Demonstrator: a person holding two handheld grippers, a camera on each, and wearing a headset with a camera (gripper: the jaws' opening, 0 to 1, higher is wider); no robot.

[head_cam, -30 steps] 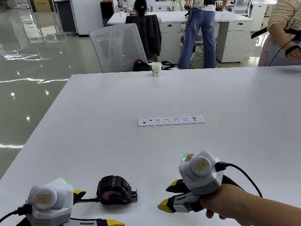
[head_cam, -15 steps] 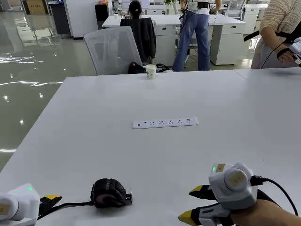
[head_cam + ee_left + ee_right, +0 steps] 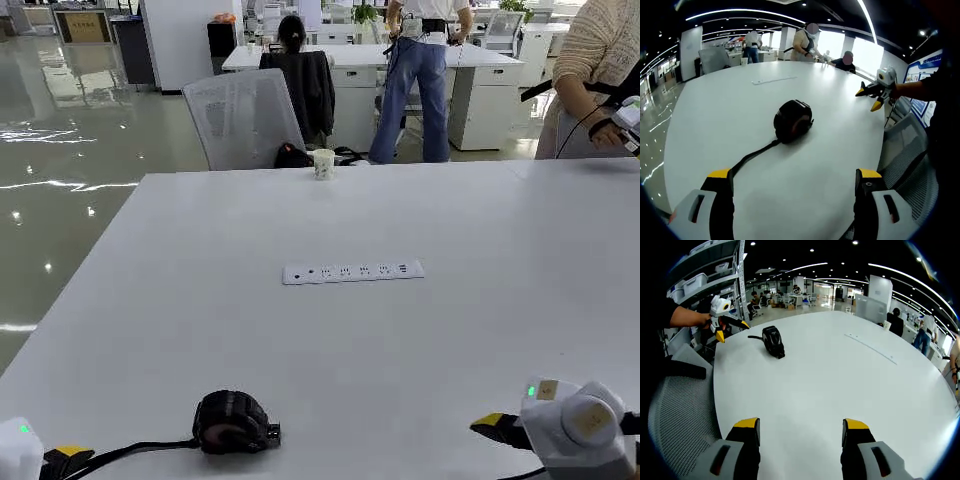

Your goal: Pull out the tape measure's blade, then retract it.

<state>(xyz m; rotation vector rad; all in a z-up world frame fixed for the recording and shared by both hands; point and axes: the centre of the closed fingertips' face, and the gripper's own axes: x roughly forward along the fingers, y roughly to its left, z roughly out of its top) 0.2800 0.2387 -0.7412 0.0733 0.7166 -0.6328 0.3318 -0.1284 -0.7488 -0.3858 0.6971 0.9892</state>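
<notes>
Open left tongs (image 3: 793,175) and right tongs (image 3: 801,423) withdrew from tape measure (image 3: 232,422); power strip (image 3: 352,271) beyond.

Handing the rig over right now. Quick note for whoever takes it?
Left tool: open, empty, short of the tape measure, roughly in line with its black strap.
Right tool: open, empty, off to the other side of it.
The tape measure lies near the front edge of the white table, with no blade out.
Done: nothing that shows.
Left: grip it, pull the blade, retract.
</notes>
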